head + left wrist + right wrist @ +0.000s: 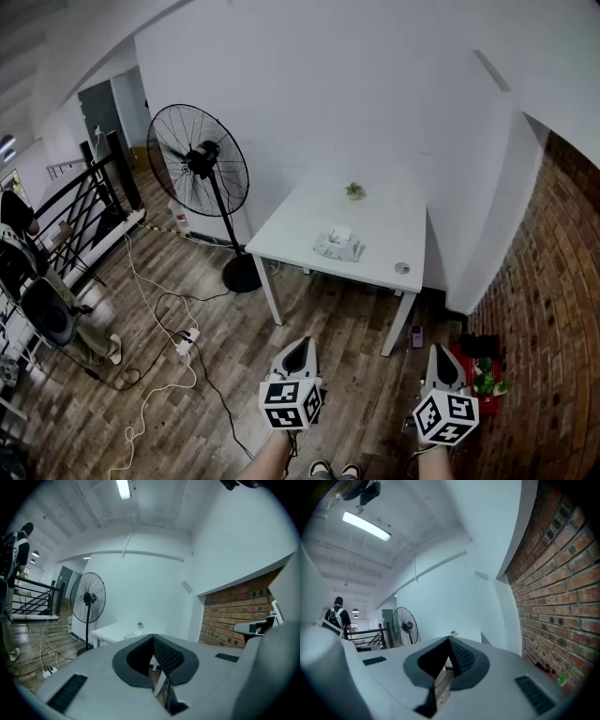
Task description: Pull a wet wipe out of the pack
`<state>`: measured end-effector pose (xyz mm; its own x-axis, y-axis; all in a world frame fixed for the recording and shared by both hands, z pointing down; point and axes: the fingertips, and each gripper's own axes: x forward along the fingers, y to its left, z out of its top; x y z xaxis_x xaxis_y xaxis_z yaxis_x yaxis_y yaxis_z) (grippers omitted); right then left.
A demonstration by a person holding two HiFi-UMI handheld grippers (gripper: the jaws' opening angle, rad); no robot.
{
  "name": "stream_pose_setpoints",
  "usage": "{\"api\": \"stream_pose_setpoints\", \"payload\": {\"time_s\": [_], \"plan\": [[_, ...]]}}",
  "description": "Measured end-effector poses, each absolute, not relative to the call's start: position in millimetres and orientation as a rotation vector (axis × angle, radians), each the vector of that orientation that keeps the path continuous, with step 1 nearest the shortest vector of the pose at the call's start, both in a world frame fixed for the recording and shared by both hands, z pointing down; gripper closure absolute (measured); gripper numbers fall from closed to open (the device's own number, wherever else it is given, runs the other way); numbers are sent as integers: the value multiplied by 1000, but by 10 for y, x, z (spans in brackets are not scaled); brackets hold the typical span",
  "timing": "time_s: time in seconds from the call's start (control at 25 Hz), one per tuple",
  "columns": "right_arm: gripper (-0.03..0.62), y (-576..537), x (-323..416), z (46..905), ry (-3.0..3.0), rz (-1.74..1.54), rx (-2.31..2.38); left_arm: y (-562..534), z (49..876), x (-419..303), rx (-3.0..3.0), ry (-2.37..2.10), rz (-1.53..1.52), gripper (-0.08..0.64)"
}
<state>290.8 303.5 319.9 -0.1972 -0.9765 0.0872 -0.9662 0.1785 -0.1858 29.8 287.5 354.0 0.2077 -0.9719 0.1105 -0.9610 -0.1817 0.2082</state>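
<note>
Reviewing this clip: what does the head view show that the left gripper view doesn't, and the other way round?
Head view only: the wet wipe pack lying plainly on the table, the marker cubes on the left tool and right tool, and the person's shoes. Left gripper view only: the ceiling light and the left tool's jaws close up, together with nothing between them. Both: the standing fan, the white table and the brick wall.

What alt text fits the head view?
The left gripper and right gripper hang low over a wood floor, fingers shut and empty, short of a white table holding a wipe pack and a plant. A fan stands left of it.
</note>
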Motion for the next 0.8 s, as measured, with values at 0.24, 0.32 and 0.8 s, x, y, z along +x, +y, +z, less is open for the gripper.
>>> {"api": "stream_pose_setpoints", "payload": {"time_s": [0.24, 0.32, 0.8], "plan": [[592, 3035, 2838, 3218, 2398, -314, -1945, 2869, 3562, 257, 2227, -1845, -72, 557], [592, 3041, 2816, 3227, 2406, -317, -1942, 2869, 3557, 250, 2227, -1848, -70, 557], [591, 3015, 2777, 3290, 2463, -338, -1913, 2911, 3617, 270, 2227, -1862, -41, 557]]}}
